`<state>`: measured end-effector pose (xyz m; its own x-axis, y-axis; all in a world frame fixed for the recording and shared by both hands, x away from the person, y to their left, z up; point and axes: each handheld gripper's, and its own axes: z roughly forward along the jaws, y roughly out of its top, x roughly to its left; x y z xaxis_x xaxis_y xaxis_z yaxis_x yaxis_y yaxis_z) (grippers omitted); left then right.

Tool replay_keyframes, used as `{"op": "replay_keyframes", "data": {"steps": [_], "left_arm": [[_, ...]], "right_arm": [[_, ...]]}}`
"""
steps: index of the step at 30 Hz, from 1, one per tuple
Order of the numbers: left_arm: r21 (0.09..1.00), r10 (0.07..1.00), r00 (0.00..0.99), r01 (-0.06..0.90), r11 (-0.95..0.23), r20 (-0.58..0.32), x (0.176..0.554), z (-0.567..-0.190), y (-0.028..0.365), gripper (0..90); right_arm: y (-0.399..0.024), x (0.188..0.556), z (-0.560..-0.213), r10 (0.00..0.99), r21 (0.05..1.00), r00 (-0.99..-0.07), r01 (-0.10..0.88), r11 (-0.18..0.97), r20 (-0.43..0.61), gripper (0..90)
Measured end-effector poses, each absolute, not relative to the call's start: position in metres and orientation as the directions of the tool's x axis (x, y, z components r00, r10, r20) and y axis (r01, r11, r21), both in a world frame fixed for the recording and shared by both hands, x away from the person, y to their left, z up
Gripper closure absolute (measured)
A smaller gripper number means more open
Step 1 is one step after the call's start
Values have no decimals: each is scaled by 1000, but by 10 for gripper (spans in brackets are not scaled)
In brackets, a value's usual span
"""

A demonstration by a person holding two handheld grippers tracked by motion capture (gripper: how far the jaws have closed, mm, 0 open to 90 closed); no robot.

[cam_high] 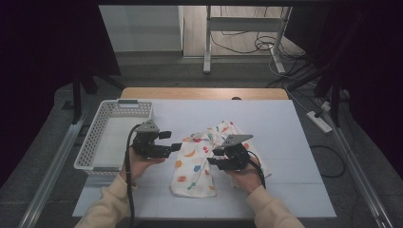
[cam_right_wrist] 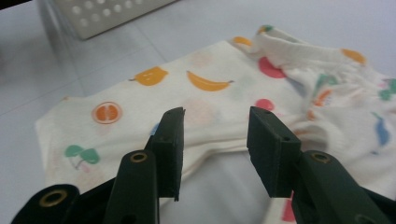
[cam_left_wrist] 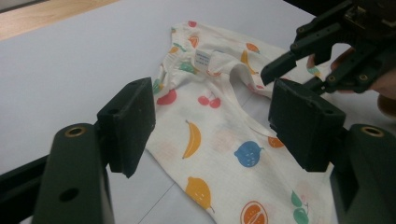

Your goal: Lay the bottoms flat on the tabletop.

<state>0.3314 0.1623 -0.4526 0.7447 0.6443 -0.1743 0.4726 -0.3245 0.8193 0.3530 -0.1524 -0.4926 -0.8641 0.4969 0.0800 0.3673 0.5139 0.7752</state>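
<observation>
Garment (cam_high: 197,164) lies beside the basket (cam_high: 92,142); left gripper (cam_high: 175,141) and right gripper (cam_high: 210,156) hover over it, jaws apart, empty.

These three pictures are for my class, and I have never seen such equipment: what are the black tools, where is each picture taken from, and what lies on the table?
A person sits at a table and holds a hand tool with two black jaws in each hand. The high view looks down from above: the left gripper and the right gripper point toward each other over a small garment printed with fruit. A white basket with holes stands at the left. The other two pictures come from cameras riding on the tools, each looking along its own jaws. Both grippers are open and hold nothing; the cloth lies partly folded on the table beyond them.
</observation>
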Motion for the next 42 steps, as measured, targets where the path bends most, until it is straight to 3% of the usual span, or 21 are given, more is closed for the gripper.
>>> {"op": "replay_keyframes", "data": {"steps": [21, 42], "left_arm": [[810, 638, 751, 476, -343, -170, 334, -457, 153, 313], [752, 720, 682, 542, -376, -131, 373, -481, 103, 323]], "right_arm": [[-181, 377, -487, 596, 784, -801, 407, 469, 59, 555], [-208, 379, -481, 632, 795, -773, 422, 436, 64, 532]]}}
